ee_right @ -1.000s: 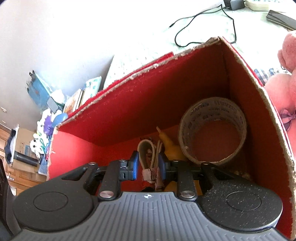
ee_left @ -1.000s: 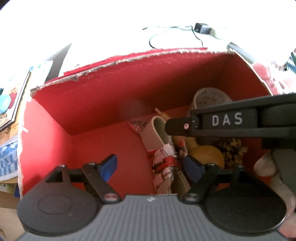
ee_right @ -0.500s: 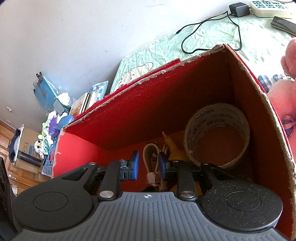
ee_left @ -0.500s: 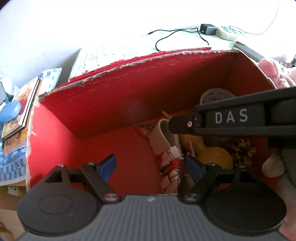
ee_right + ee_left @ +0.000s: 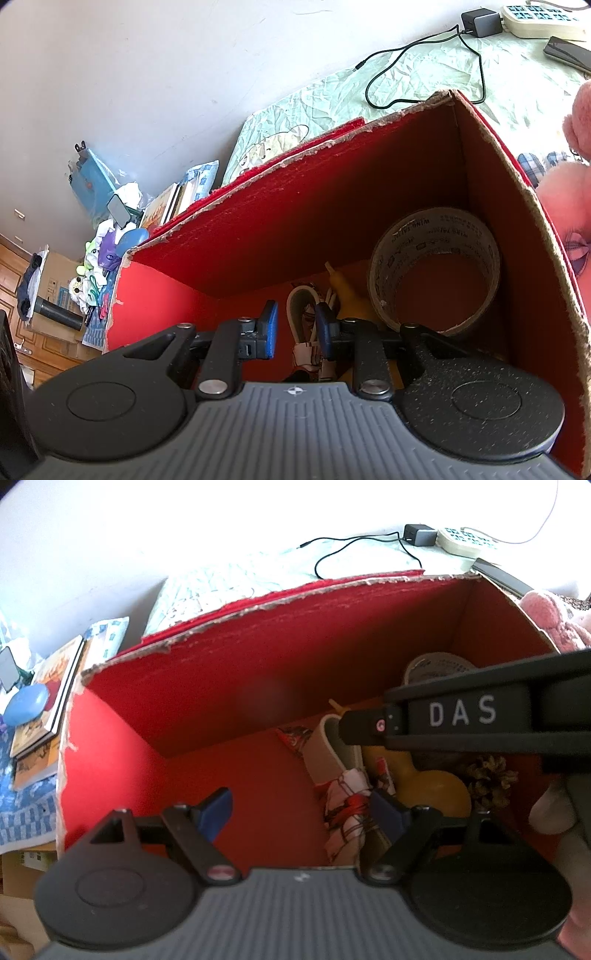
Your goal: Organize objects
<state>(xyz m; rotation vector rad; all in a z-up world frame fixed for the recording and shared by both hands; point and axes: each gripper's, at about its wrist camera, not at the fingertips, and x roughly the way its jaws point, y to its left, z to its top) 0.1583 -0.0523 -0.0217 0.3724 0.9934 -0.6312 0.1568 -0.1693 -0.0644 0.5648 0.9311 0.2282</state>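
An open red cardboard box (image 5: 258,605) fills both views. On its floor at the right lie a tape roll (image 5: 436,227), a yellow gourd (image 5: 432,790), a pine cone (image 5: 487,779) and a pale looped item (image 5: 325,746) wrapped in red-and-white patterned cloth (image 5: 347,805). My left gripper (image 5: 301,808) hangs open and wide over the box's middle, holding nothing. My right gripper (image 5: 295,326) hovers above the looped item (image 5: 301,306) with only a narrow gap between its blue pads, and nothing is between them. In the left wrist view its black body marked DAS (image 5: 458,716) crosses over the tape roll.
The box (image 5: 295,155) sits on a pale green bedsheet (image 5: 424,74). Behind it lie a charger with its black cable (image 5: 476,22), a power strip (image 5: 535,18) and a phone (image 5: 569,55). A pink plush toy (image 5: 569,192) touches the box's right wall. Stacked books (image 5: 48,701) lie left.
Both grippers have drawn up and back from the box, so more of the bed and wall shows. The jaws keep the same gaps and the objects in the box have not moved.
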